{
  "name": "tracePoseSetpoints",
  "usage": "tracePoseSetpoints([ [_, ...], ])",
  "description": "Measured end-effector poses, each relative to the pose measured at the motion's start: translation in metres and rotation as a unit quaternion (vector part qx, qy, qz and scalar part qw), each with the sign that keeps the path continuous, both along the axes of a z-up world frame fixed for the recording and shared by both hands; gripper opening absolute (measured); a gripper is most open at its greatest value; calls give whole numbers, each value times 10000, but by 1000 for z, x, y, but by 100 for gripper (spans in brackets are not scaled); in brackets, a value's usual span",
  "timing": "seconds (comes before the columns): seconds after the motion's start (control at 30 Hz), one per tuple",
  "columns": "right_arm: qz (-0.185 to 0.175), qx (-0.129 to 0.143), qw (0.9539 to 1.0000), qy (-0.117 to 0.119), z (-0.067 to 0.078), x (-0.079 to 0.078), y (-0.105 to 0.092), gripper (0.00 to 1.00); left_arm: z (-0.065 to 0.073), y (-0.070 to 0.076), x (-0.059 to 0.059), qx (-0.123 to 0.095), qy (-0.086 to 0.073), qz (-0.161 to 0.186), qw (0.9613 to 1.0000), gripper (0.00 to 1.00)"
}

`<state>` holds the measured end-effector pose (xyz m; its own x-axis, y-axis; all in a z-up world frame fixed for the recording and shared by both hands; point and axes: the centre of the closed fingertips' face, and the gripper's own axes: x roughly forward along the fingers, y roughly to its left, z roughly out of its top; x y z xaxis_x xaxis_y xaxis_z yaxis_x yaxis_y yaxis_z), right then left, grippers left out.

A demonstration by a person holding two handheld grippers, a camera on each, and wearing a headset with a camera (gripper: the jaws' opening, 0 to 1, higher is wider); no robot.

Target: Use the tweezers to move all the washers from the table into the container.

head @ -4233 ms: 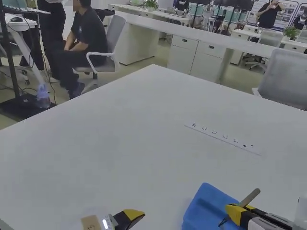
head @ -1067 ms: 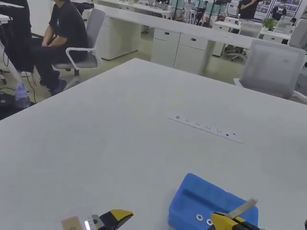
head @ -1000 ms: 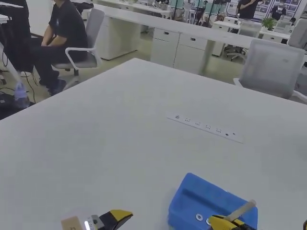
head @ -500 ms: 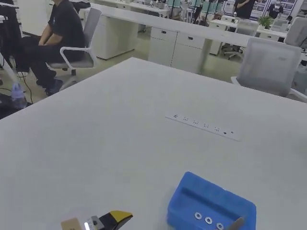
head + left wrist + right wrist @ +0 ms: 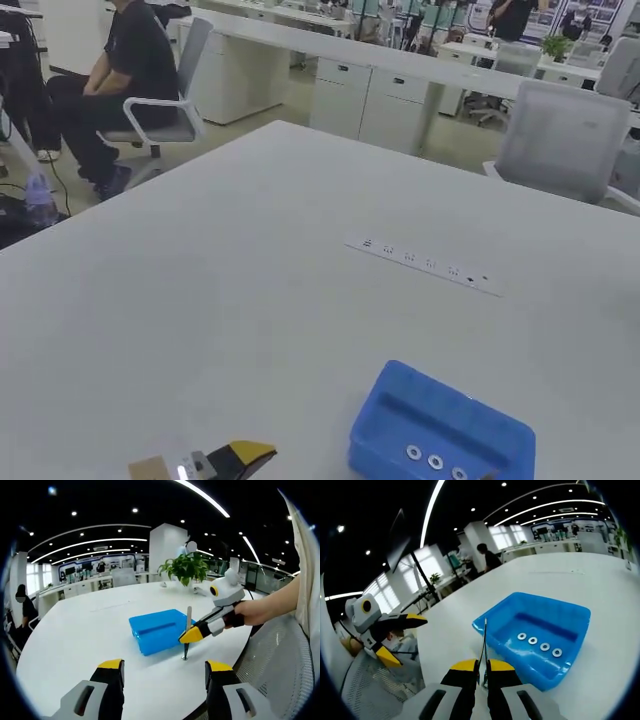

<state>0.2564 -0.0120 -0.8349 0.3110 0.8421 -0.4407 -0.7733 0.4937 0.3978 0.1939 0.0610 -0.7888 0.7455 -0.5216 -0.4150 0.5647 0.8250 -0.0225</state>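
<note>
The right hand-held gripper (image 5: 481,666) with the tweezers (image 5: 484,642) has drawn back off the container (image 5: 385,440).

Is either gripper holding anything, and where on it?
Right gripper is shut on the tweezers near mid-length; left gripper is open, empty.

— How are the tweezers (image 5: 484,640) noted?
— Slim, silver, pinched between the closed-up jaws of the right gripper (image 5: 482,668), tip down on the table.
— And the container (image 5: 535,672)?
— Blue, shallow, open-topped; set just ahead of that gripper, slightly right.
— And the washers (image 5: 533,640)?
— Four are counted: small silver rings, laid flat in a row inside it.
</note>
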Motion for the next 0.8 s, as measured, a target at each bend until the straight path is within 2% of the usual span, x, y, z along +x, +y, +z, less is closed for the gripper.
tracePoseSetpoints([
  [0.2,115,-63,9999,-101,0,-2,3,4,0,0,0,-5,-3,-1,10000,65],
  [0.33,300,-207,9988,-328,1,-6,6,4,0,0,0,-7,6,-8,10000,65],
  [0.47,248,-182,9984,-476,6,-5,5,4,-1,0,0,-4,19,-12,10000,65],
  [0.63,316,-232,9981,-470,2,-6,5,4,-1,-1,-1,-1,27,-23,10000,65],
  [0.7,389,-346,9971,-554,0,-8,5,4,-1,-1,-1,11,40,-27,10000,65],
  [0.8,416,-342,9966,-616,1,-9,6,4,-2,-1,-1,22,47,-27,10000,65],
])
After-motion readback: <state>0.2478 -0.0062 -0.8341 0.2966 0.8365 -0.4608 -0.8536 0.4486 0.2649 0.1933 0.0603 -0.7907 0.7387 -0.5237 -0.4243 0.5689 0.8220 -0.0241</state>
